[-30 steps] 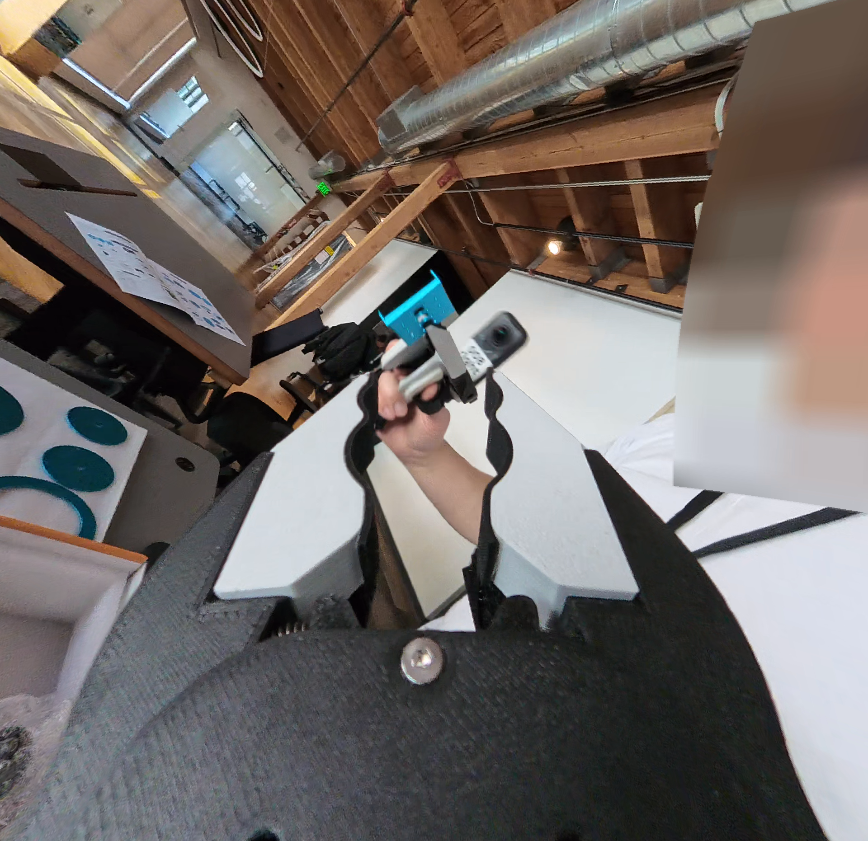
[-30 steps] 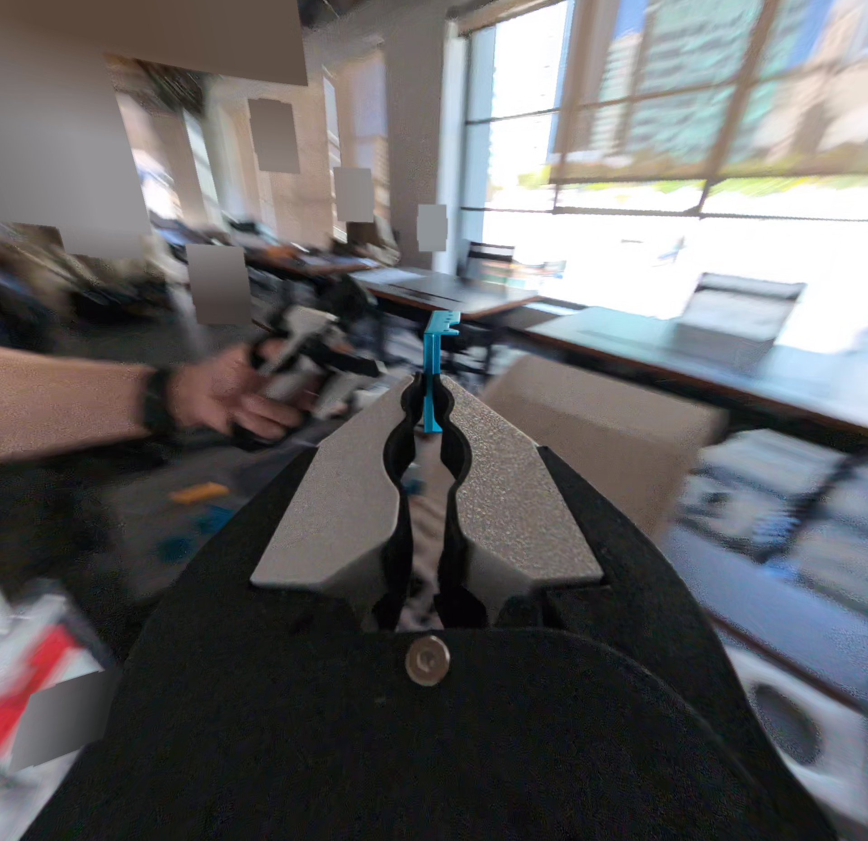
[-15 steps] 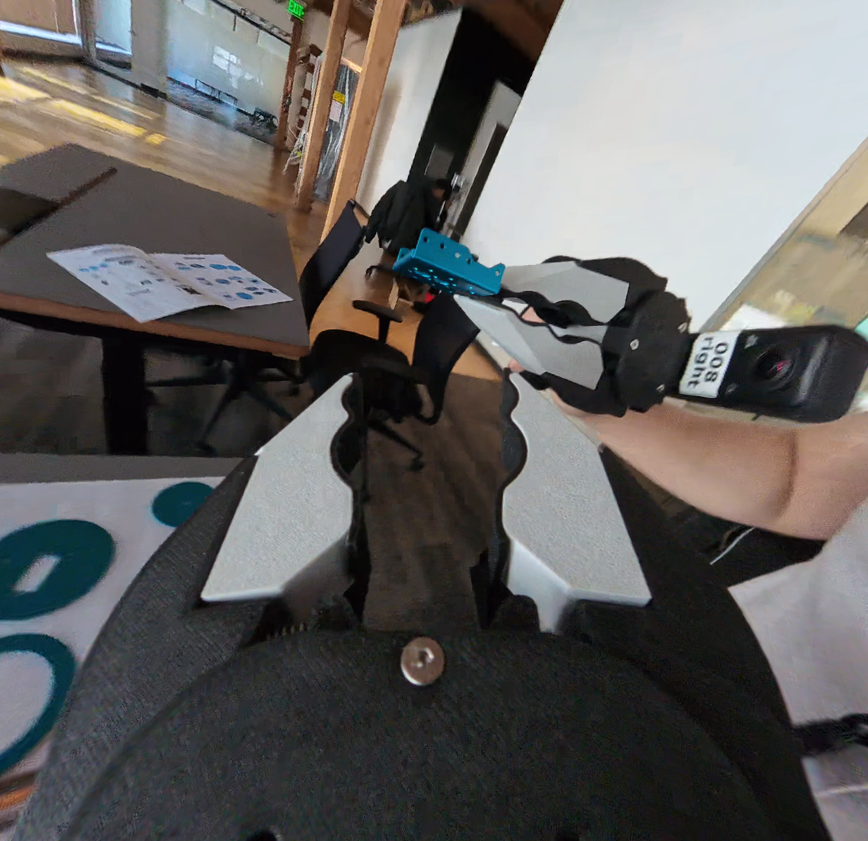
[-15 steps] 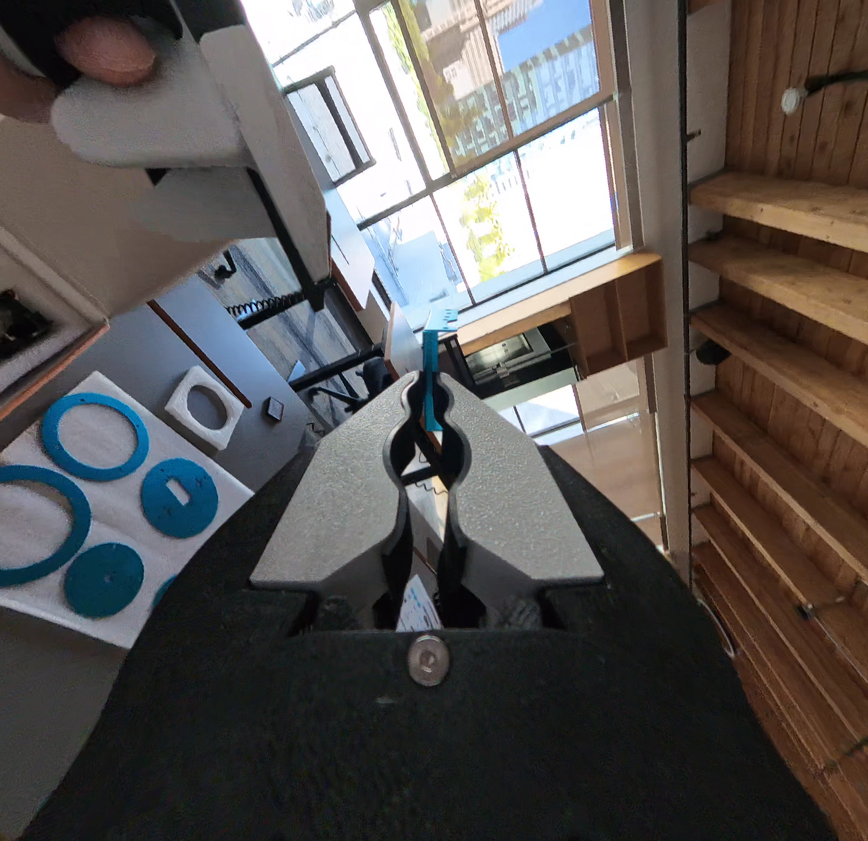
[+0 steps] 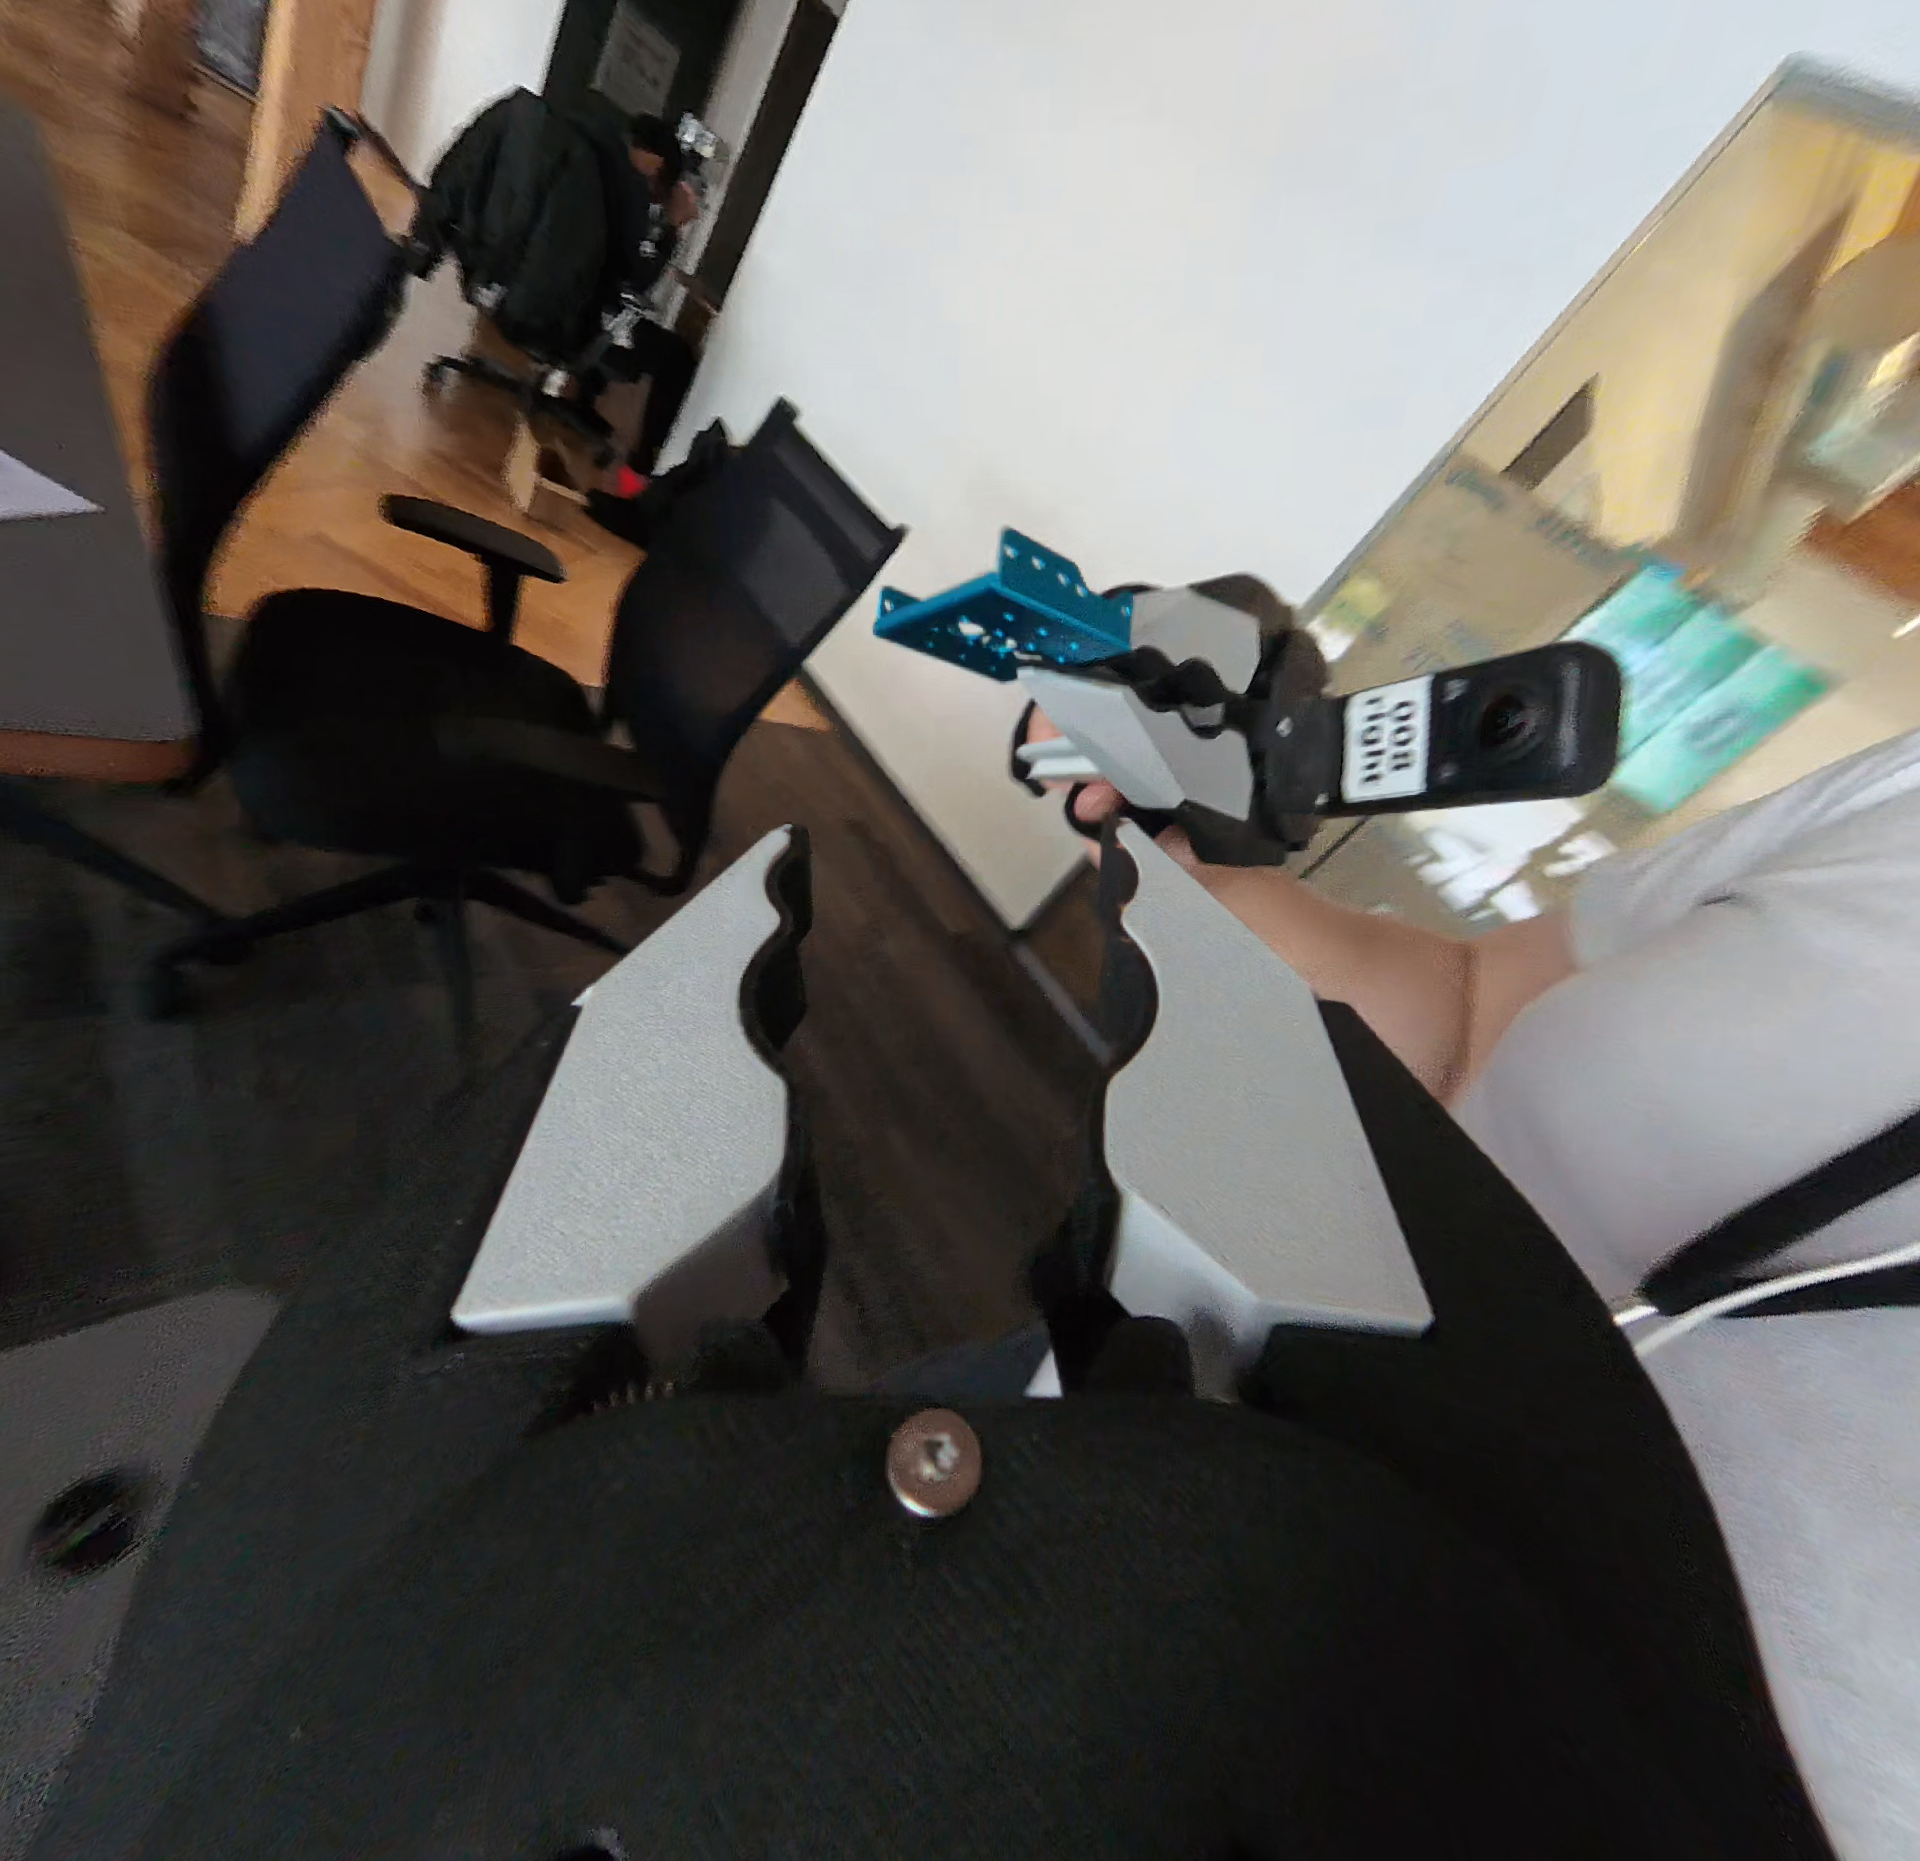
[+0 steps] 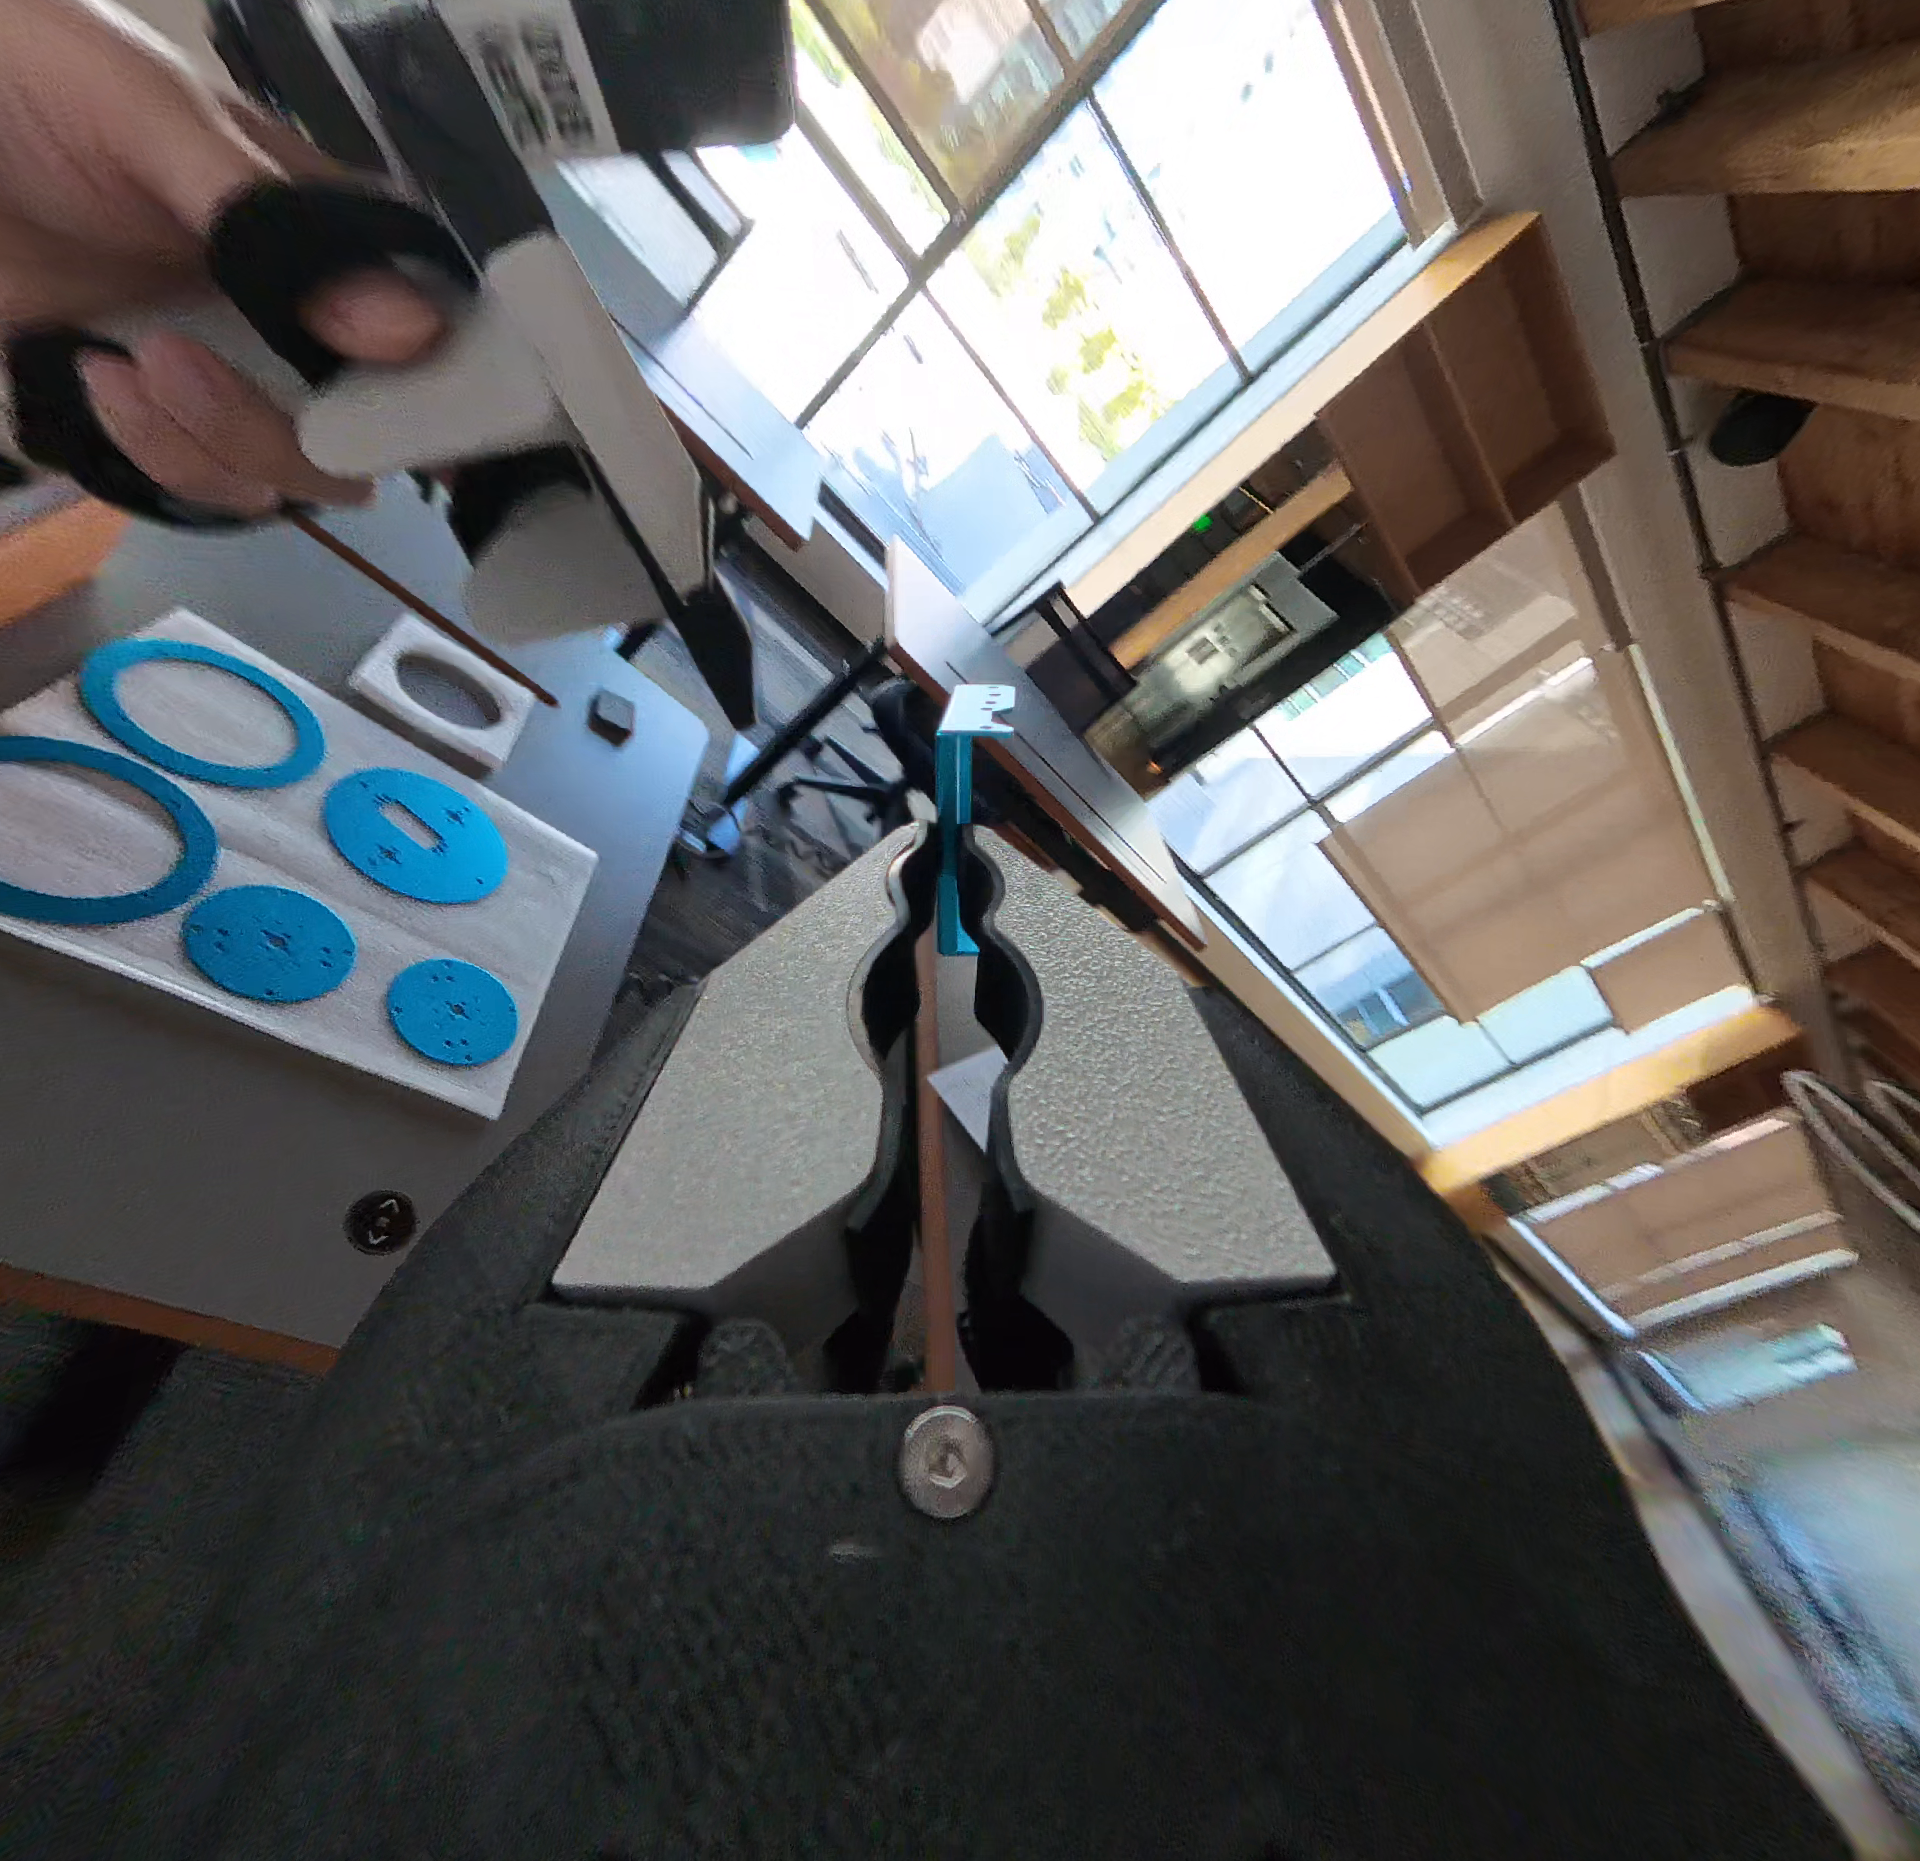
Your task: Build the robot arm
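1. The right gripper (image 6: 940,855) is clenched on a blue perforated metal bracket (image 6: 954,835), held up in the air.
2. The left gripper (image 5: 951,855) is spread wide with nothing in it, just beside the right one.
3. Blue discs (image 6: 414,835) and rings (image 6: 197,710) lie on a white foam sheet (image 6: 540,876) on the grey table (image 6: 156,1167).

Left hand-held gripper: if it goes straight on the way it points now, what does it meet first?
Probably nothing near. The open left hand-held gripper points past the black office chair at dark floor and white wall; the blue bracket sits up and right of that line. Depth is unclear.
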The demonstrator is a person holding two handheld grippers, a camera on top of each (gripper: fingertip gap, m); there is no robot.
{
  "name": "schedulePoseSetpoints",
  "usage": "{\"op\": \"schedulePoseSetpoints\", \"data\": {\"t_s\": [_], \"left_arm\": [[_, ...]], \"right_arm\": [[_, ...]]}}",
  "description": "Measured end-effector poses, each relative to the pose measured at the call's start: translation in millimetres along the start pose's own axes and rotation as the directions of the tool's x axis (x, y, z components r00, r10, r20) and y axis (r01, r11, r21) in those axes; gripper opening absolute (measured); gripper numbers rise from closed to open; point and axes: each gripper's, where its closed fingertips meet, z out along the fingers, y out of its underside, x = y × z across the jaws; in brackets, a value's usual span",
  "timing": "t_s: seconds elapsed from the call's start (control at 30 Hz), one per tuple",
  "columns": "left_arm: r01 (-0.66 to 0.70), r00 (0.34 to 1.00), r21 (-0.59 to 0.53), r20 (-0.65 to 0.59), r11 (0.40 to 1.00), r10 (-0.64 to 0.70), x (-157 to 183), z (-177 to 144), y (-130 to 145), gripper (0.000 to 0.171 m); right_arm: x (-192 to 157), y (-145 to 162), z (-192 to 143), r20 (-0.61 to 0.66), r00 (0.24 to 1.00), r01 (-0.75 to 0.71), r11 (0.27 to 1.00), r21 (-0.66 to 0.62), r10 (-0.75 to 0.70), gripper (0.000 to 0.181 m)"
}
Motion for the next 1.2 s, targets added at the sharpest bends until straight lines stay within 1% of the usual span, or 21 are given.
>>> {"op": "schedulePoseSetpoints", "data": {"t_s": [0.07,0.1,0.13,0.2,0.27,0.33,0.37,0.47,0.6,0.73,0.8,0.83,0.9,0.93,1.0,1.07,1.1,1.17,1.2], "left_arm": [[0.159,0.979,0.04,-0.134,0.987,-0.152,-10,43,-19,0.058],[0.235,0.954,0.061,-0.205,0.97,-0.218,-15,63,-33,0.057],[0.29,0.93,0.07,-0.254,0.954,-0.264,-22,82,-45,0.055],[0.32,0.905,0.066,-0.316,0.945,-0.284,-33,119,-65,0.056],[0.347,0.876,0.081,-0.383,0.934,-0.292,-40,146,-87,0.059],[0.378,0.844,0.088,-0.441,0.922,-0.304,-48,167,-108,0.064],[0.375,0.841,0.084,-0.449,0.923,-0.301,-54,176,-115,0.067],[0.317,0.856,0.086,-0.454,0.945,-0.246,-71,198,-134,0.071],[0.269,0.861,0.109,-0.472,0.957,-0.188,-101,211,-158,0.069],[0.274,0.823,0.095,-0.538,0.957,-0.182,-133,221,-177,0.067],[0.257,0.81,0.067,-0.559,0.964,-0.177,-152,228,-185,0.06],[0.244,0.806,0.043,-0.564,0.969,-0.178,-162,232,-188,0.051],[0.245,0.801,0.011,-0.566,0.97,-0.196,-182,238,-199,0.047],[0.233,0.812,0.005,-0.551,0.972,-0.192,-192,240,-204,0.047],[0.187,0.856,0.004,-0.49,0.982,-0.161,-214,247,-211,0.047],[0.148,0.898,0.022,-0.422,0.989,-0.125,-235,255,-219,0.047],[0.129,0.919,0.043,-0.381,0.991,-0.103,-246,259,-224,0.047],[0.081,0.96,0.099,-0.275,0.992,-0.051,-271,268,-233,0.047],[0.046,0.978,0.13,-0.208,0.99,-0.018,-285,272,-238,0.047]], "right_arm": [[26,20,-11,0.085,0.993,-0.089,0.994,0.066,0.084,0.002],[42,29,-15,0.109,0.988,-0.114,0.99,0.086,0.105,0.002],[62,37,-19,0.105,0.988,-0.127,0.986,0.105,0.116,0.002],[102,51,-25,0.108,0.984,-0.159,0.975,0.154,0.144,0.002],[140,64,-27,0.109,0.981,-0.179,0.963,0.199,0.16,0.002],[161,76,-25,0.148,0.978,-0.179,0.953,0.243,0.145,0.001],[170,83,-22,0.152,0.979,-0.173,0.953,0.25,0.138,0.001],[189,106,-8,0.157,0.983,-0.136,0.956,0.261,0.097,0.002],[200,129,18,0.208,0.978,-0.066,0.961,0.27,0.009,0.001],[210,156,55,0.259,0.96,0.034,0.961,0.273,-0.108,0.002],[217,169,75,0.284,0.951,0.045,0.961,0.274,-0.126,0.002],[222,175,85,0.289,0.949,0.048,0.961,0.273,-0.13,0.002],[232,190,103,0.299,0.945,0.055,0.963,0.263,-0.135,0.002],[238,197,111,0.305,0.945,0.041,0.965,0.259,-0.121,0.002],[248,216,127,0.308,0.949,-0.007,0.972,0.235,-0.067,0.002],[260,233,141,0.299,0.954,-0.095,0.972,0.216,0.027,0.003],[268,243,149,0.28,0.956,-0.144,0.967,0.208,0.082,0.008],[285,269,162,0.256,0.947,-0.245,0.953,0.18,0.195,0.029],[291,286,167,0.255,0.933,-0.299,0.943,0.148,0.256,0.032]]}}
